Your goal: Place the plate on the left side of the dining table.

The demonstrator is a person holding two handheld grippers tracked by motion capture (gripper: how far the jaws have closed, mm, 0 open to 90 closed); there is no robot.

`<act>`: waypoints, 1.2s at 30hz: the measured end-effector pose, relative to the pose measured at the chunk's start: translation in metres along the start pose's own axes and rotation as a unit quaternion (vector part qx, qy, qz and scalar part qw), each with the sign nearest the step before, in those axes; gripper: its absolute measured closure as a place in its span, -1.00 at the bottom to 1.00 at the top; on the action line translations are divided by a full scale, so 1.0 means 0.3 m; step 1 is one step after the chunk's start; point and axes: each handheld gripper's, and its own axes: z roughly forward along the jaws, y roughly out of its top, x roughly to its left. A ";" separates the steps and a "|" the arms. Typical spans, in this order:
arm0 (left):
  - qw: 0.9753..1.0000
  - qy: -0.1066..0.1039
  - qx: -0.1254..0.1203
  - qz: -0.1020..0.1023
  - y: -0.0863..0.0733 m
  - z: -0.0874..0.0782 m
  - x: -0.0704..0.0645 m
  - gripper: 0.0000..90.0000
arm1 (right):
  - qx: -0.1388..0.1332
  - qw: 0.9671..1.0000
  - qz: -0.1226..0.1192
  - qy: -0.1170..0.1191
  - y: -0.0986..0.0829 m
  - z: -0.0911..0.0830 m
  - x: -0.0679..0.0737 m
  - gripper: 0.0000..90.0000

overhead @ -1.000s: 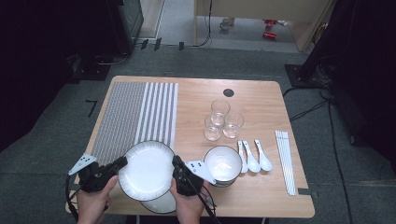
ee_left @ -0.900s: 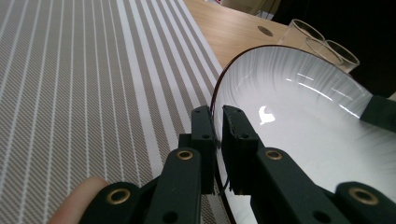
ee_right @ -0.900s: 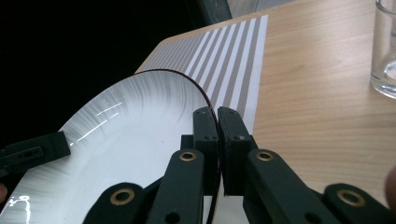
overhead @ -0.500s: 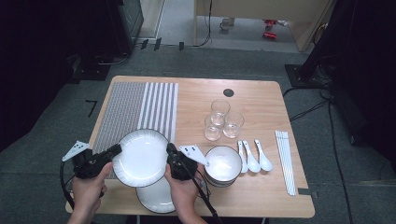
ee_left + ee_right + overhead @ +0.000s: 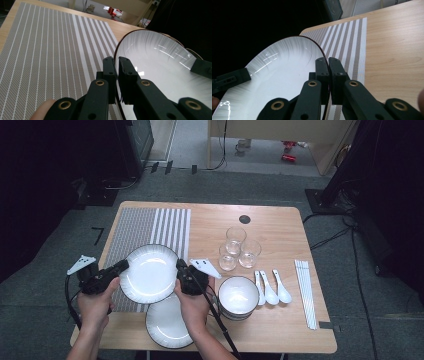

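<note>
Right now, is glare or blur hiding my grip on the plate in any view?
High view: even light, soft but readable; the plate shows between the left gripper and right gripper. Left gripper view: bright streaks of glare on the plate's glaze, yet the rim between the jaws is sharp. Right gripper view: similar streaks, black backdrop beyond the placemat, rim clear.

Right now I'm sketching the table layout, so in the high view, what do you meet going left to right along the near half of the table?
left gripper → held plate → right gripper → bowl stack → three spoons → chopsticks
</note>
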 end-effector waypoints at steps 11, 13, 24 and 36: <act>1.000 0.006 -0.003 -0.007 0.043 0.063 0.034 0.91 | -0.004 1.000 -0.001 0.003 0.028 0.075 -0.019 0.95; 1.000 0.004 0.001 -0.009 0.044 0.081 0.046 0.91 | -0.002 1.000 -0.001 -0.002 0.032 0.090 -0.022 0.95; 1.000 0.013 -0.005 -0.021 0.047 0.130 0.090 0.90 | 0.003 1.000 -0.015 -0.006 0.037 0.163 -0.028 0.95; 0.999 0.019 -0.005 -0.031 0.052 0.186 0.131 0.91 | 0.017 1.000 -0.020 -0.004 0.046 0.234 -0.052 0.94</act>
